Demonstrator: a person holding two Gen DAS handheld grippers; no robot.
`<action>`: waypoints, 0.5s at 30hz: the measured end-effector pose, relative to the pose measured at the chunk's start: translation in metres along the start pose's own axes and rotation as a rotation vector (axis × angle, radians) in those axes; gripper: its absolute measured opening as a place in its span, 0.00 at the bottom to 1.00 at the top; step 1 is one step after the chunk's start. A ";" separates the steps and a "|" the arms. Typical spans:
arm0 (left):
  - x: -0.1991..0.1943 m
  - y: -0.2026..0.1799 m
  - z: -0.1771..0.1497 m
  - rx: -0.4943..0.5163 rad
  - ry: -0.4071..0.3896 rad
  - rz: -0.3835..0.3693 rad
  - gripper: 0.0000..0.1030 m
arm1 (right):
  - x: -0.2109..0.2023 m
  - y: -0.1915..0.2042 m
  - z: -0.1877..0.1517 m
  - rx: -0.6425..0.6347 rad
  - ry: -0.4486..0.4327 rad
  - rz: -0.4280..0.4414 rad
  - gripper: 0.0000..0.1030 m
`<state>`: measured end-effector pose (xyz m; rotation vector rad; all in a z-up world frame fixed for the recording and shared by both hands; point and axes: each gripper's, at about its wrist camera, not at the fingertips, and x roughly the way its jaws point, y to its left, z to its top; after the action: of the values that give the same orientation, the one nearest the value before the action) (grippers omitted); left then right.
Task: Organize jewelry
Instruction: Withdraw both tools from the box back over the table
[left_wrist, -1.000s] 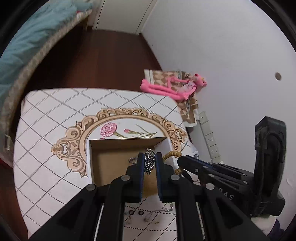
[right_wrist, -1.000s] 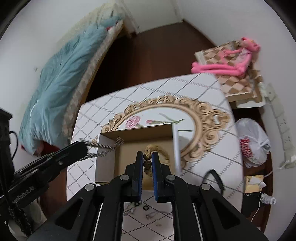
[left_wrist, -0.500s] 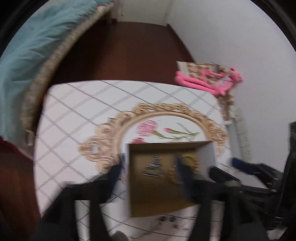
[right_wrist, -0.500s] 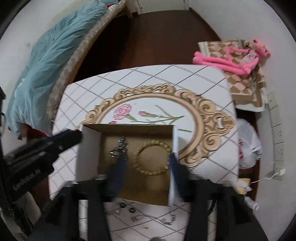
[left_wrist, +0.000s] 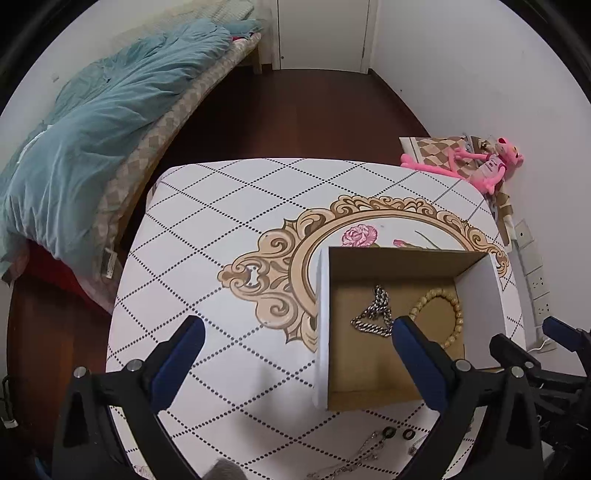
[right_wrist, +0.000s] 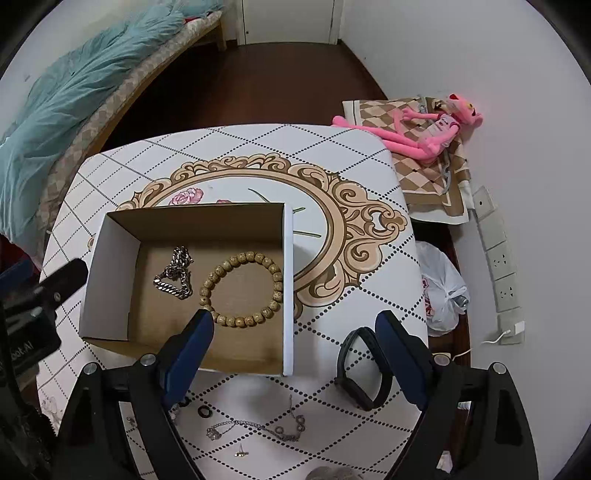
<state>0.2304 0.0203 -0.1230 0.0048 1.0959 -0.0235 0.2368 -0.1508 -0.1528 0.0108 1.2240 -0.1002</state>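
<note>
Open brown cardboard box (right_wrist: 110, 258) at centre frame on patterned white counter (right_wrist: 332, 147), holding silver chain bracelet (right_wrist: 175, 275) beside tan beaded bracelet (right_wrist: 242, 288). Left gripper (left_wrist: 295, 343) and right gripper (right_wrist: 295, 332) above, jaws spread wide, empty, bracelets untouched beyond fingertips.

Thin chain (left_wrist: 354, 459) cut off at left-wrist frame's bottom; tiny earring (right_wrist: 241, 452) indistinct.

box (right_wrist: 110, 254) sits on table (right_wrist: 343, 140); in it, chain (right_wrist: 175, 273) lies left of bead bracelet (right_wrist: 242, 288), near but apart. Band (right_wrist: 360, 369) right of box's near corner. Rings (right_wrist: 203, 411) and thin chain (right_wrist: 255, 428) in front of box
</note>
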 end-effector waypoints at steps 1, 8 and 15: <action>-0.003 0.000 -0.002 -0.001 -0.006 0.000 1.00 | -0.002 0.000 -0.002 0.005 -0.004 0.004 0.88; -0.039 -0.001 -0.012 0.012 -0.089 0.021 1.00 | -0.038 0.000 -0.015 0.015 -0.076 0.010 0.88; -0.096 -0.003 -0.029 0.037 -0.189 0.019 1.00 | -0.093 -0.004 -0.035 0.020 -0.176 0.008 0.88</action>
<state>0.1607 0.0189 -0.0509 0.0451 0.9061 -0.0264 0.1721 -0.1455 -0.0775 0.0239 1.0468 -0.1042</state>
